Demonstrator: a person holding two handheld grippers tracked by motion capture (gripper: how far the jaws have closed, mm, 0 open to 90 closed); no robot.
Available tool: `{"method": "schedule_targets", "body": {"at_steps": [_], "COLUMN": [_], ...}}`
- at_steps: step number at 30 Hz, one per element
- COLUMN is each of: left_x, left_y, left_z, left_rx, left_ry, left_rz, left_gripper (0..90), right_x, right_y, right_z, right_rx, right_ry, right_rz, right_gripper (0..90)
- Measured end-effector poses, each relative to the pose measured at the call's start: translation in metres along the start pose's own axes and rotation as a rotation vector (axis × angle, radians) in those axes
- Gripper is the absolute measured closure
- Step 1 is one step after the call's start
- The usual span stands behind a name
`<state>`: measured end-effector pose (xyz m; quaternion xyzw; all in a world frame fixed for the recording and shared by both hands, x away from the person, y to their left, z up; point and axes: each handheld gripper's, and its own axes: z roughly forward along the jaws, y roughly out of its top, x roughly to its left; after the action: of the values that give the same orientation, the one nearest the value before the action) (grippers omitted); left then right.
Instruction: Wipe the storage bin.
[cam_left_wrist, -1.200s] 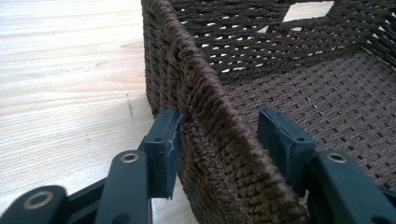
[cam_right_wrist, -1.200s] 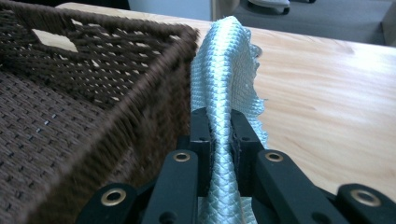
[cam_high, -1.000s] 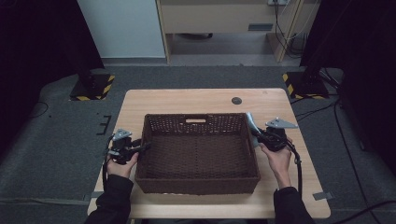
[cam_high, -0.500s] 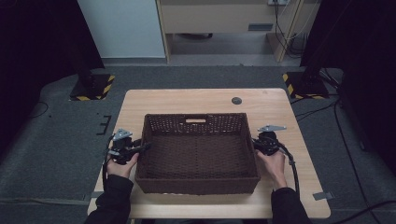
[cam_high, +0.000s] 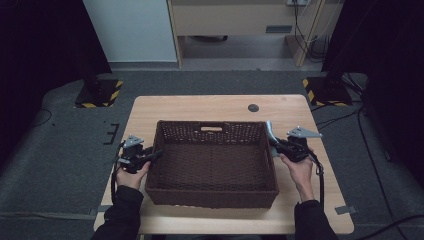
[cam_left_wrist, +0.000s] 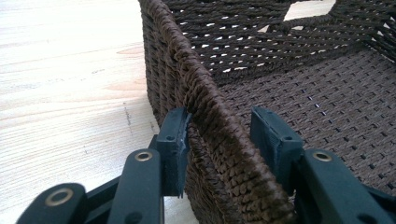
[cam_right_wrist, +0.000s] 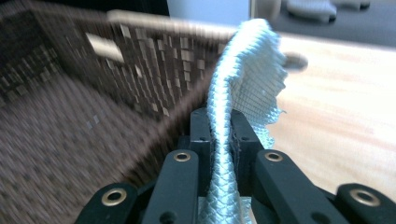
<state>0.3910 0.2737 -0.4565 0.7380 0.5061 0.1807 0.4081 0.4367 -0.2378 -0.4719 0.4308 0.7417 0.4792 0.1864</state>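
Observation:
A dark brown woven basket (cam_high: 185, 124) sits empty in the middle of the wooden table (cam_high: 165, 107). My left gripper (cam_high: 156, 155) stands open astride the basket's left wall (cam_left_wrist: 210, 88); in the left gripper view (cam_left_wrist: 220, 119) the outer pad (cam_left_wrist: 173, 140) touches the weave and the inner pad (cam_left_wrist: 273, 137) stands apart from it. My right gripper (cam_high: 274, 144) is at the basket's right rim, shut on a pale woven strap (cam_high: 269, 131). In the right gripper view the strap (cam_right_wrist: 247, 65) rises from between the jaws (cam_right_wrist: 219, 116), its end frayed, beside the blurred basket (cam_right_wrist: 70, 116).
A small black round disc (cam_high: 253, 107) lies on the table beyond the basket. Bare wood runs along the basket's left, right and far sides. Stands with yellow-black feet (cam_high: 97, 95) sit on the floor past the table's far corners.
The right gripper dipped toward the person half a second ago and is now back up at the basket's right rim with the strap standing. The left gripper has stayed put.

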Motion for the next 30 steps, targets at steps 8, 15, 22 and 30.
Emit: {"method": "schedule_targets", "body": {"at_steps": [8,15,22,30], "left_x": [0.002,-0.001,-0.006,-0.007], "left_y": [0.000,-0.001,-0.007,-0.010], "left_z": [-0.004,-0.019,-0.018,-0.013], "left_rx": [-0.023,-0.047,-0.012,0.005], "left_ry": [-0.003,-0.029,-0.036,-0.031], "left_rz": [-0.009,0.004,0.021,0.017], "left_gripper": [48.0,45.4,45.8,54.6], "right_x": [-0.002,0.000,0.009,0.005], "right_y": [-0.026,-0.021,0.003,-0.022], "right_z": [0.023,0.015,-0.024,-0.010], "right_rx": [0.214,0.188,-0.019,0.162], "right_ry": [-0.027,-0.015,0.012,-0.016], "right_rz": [0.024,0.033,-0.018,-0.018], "right_gripper": [83.1,83.0,83.0,83.0]}}
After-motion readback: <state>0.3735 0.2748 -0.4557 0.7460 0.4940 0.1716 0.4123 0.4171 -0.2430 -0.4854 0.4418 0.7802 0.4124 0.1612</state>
